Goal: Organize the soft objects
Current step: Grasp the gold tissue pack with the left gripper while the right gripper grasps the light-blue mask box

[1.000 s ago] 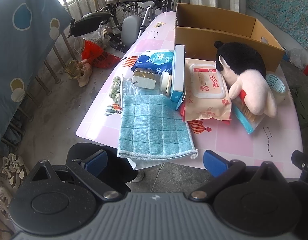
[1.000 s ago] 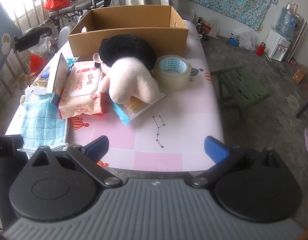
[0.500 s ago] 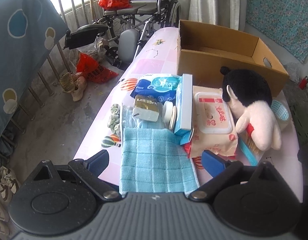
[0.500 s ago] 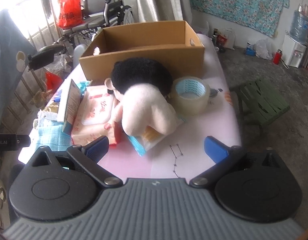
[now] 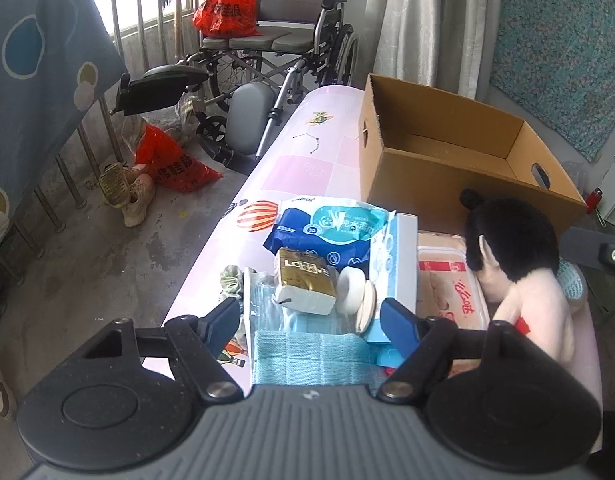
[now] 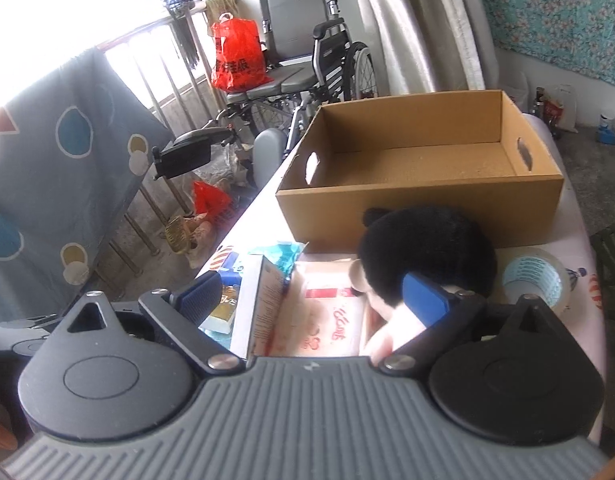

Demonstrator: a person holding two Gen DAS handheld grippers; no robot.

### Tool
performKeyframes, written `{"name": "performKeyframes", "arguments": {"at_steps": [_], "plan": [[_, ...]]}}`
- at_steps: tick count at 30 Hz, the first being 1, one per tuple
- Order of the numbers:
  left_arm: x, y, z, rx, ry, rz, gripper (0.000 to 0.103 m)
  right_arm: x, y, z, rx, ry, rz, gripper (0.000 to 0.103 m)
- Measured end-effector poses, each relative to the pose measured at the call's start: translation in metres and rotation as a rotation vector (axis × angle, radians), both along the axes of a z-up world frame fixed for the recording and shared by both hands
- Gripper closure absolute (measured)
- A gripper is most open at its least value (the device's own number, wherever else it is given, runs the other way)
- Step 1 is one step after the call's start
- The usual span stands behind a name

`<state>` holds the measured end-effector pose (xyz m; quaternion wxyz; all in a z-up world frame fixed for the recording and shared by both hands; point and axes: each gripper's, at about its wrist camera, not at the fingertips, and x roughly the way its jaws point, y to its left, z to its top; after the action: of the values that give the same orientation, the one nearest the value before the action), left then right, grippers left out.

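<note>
At twelve o'clock, the open cardboard box (image 6: pixel 419 184) offers room; both tools (image 5: pixel 311 320) (image 6: pixel 311 296) gape above the black-haired plush doll (image 5: pixel 519 276).

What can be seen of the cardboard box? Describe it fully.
The cardboard box is plain brown corrugated board, rectangular, open-topped with no flaps showing, standing upright on the pink patterned table toward its far end. Its inside looks empty down to the bare floor. An oval hand-hole is cut in each short end wall. The plush doll, black-haired, lies just in front of the near long wall; whether they touch cannot be told. A roll of clear tape sits near its front right corner.
</note>
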<state>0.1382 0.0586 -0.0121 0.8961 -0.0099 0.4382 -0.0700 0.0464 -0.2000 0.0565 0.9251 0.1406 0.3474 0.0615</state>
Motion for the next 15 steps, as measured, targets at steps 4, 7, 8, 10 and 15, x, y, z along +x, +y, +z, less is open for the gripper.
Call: {"name": "performKeyframes", "arguments": {"at_steps": [4,7,8,10,15], "plan": [[0.027,0.021,-0.01,-0.072,0.037,0.029,0.041,0.028,0.022,-0.012,0.016,0.046,0.05,0.027],[0.05,0.035,-0.018,-0.153,0.097,0.042,0.063,0.045,0.039,-0.029,0.058,0.097,0.079,0.038],[0.055,0.038,-0.019,-0.165,0.107,0.049,0.065,0.049,0.045,-0.033,0.063,0.109,0.091,0.04],[0.062,0.041,-0.021,-0.161,0.105,0.06,0.07,0.059,0.06,-0.042,0.053,0.129,0.115,0.043],[0.067,0.041,-0.025,-0.171,0.111,0.038,0.072,0.078,0.092,-0.066,0.001,0.186,0.175,0.051]]}}
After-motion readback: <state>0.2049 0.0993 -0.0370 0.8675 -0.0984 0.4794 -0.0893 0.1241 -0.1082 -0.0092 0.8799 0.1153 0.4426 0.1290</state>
